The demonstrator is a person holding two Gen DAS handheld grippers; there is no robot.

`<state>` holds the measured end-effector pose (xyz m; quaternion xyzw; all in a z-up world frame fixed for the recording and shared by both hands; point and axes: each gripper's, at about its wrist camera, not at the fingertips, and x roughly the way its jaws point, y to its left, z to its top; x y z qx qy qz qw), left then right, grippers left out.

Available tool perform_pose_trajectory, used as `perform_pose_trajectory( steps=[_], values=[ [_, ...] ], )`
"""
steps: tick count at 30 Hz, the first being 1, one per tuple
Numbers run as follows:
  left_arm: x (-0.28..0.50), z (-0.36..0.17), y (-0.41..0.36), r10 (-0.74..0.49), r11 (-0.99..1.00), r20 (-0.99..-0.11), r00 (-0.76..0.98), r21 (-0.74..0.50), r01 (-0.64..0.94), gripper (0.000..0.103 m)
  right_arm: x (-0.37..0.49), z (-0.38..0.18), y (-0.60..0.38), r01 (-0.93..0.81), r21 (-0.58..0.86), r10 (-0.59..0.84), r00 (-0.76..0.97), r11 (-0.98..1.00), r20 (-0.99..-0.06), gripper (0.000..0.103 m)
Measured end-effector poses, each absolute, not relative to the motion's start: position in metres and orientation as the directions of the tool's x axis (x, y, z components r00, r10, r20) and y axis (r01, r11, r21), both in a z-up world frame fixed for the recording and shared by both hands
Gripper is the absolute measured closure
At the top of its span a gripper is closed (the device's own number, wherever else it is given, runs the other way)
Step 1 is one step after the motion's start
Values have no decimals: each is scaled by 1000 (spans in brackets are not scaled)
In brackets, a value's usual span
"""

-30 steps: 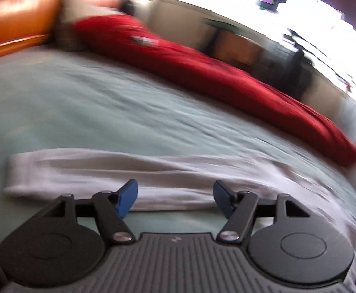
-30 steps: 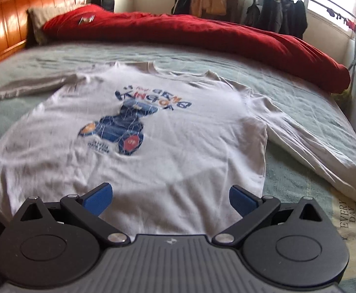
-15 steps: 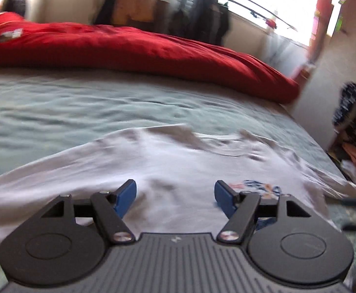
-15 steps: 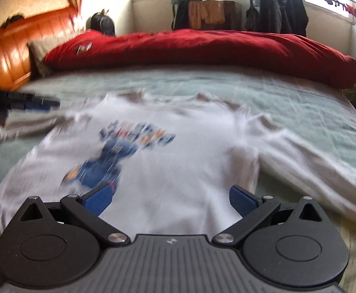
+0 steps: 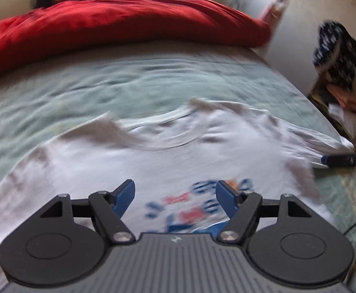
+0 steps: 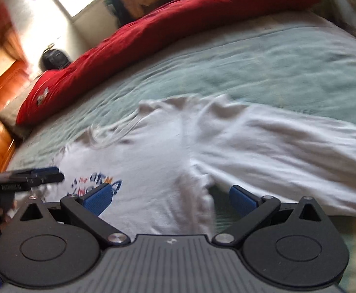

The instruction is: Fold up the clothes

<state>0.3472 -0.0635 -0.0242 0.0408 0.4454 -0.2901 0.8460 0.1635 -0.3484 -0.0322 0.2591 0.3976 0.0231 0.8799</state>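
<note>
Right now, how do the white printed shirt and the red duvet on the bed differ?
The white shirt lies spread flat on the green bedspread, near the cameras; the red duvet is bunched into a long roll along the far edge. The shirt carries a blue and red print; the duvet is plain red, apart from a small label in the right wrist view. Both rest on the bed, and neither is held.

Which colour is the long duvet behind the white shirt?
Red duvet; the left wrist view shows it best.
</note>
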Motion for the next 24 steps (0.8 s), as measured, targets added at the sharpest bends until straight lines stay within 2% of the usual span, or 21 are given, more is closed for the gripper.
perform_pose_trajectory(
  steps=[7, 11, 14, 20, 24],
  values=[
    [355, 0, -171, -520, 778, -823, 229, -345, 526, 31, 120, 19, -447, 337, 429, 113, 662, 838, -741, 1],
    [348, -1, -232, -521, 782, -835, 177, -384, 491, 31, 103, 20, -512, 374, 400, 85, 633, 837, -769, 9],
    [336, -2, -276, -517, 759, -843, 147, -372, 534, 31, 96, 16, -547, 375, 375, 87, 599, 848, -796, 9],
    [341, 1, -371, -575, 599, -815, 64, -367, 712, 31, 74, -3, -568, 321, 446, 202, 576, 835, -792, 9],
    [363, -13, -450, -571, 398, -803, -169, -452, 798, 31, 59, -19, -564, 304, 536, 280, 599, 788, -750, 6]
  ],
)
